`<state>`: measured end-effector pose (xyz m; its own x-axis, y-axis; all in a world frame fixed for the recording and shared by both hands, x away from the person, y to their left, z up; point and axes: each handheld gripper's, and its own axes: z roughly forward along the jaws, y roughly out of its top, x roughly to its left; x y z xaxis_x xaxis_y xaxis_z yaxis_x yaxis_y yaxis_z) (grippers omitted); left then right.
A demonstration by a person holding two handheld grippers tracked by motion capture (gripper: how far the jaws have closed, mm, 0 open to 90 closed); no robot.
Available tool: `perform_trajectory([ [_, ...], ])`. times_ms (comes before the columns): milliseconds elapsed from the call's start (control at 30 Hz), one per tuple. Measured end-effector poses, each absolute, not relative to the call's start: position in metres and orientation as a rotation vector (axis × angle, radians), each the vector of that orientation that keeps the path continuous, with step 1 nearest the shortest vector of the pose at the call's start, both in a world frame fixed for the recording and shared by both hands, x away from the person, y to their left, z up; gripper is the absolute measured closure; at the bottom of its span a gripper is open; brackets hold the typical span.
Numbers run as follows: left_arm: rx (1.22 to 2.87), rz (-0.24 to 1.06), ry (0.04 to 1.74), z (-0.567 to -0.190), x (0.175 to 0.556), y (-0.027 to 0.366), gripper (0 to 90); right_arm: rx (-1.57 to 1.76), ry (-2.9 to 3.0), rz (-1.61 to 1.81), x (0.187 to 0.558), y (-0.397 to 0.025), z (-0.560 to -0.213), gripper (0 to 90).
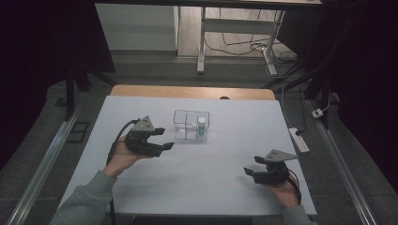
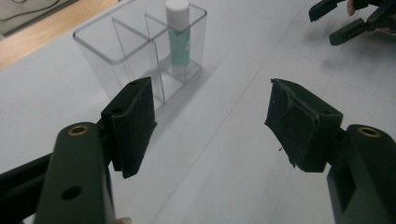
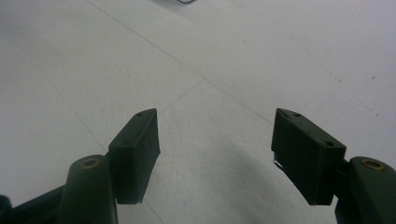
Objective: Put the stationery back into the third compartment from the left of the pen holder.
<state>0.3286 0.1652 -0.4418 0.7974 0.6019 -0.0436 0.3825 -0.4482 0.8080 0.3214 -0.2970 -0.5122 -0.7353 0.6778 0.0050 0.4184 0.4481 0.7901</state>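
Observation:
A clear plastic organiser [image 1: 184, 123] [image 2: 116, 56] with several compartments stands on the white table near its middle. A small green tube with a white cap [image 1: 201, 126] [image 2: 177, 35] stands upright in its right-hand compartment. My left gripper [image 1: 165, 138] [image 2: 210, 121] is open and empty, held just left of the organiser with its jaws pointing toward it. At the table's near right, my right gripper [image 1: 252, 166] [image 3: 215, 154] hovers open over bare tabletop with nothing between its jaws. That right gripper [image 2: 343, 21] also appears at the top right of the left gripper view.
The white table surface [image 1: 211, 187] lies on a wooden desk whose far edge [image 1: 192, 91] shows behind it. A white power strip [image 1: 299, 139] lies on the floor to the right. Desk legs and cables stand beyond the table.

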Motion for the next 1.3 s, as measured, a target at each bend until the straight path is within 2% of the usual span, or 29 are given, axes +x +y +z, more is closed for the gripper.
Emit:
perform_trajectory([
  [267, 2.106, 0.359, 0.780, -0.462, 0.306, 0.192, 31.7, 0.929, 2.396, 1.181, 0.321, -0.298, -0.512, 31.5],
  [567, 2.091, 0.334, 0.850, -0.484, 0.295, 0.214, 31.2, 0.931, 2.383, 1.183, 0.322, -0.300, -0.511, 31.5],
  [1300, 2.102, 0.295, 0.920, -0.512, 0.281, 0.229, 30.4, 0.915, 2.358, 1.194, 0.319, -0.301, -0.510, 31.6],
])
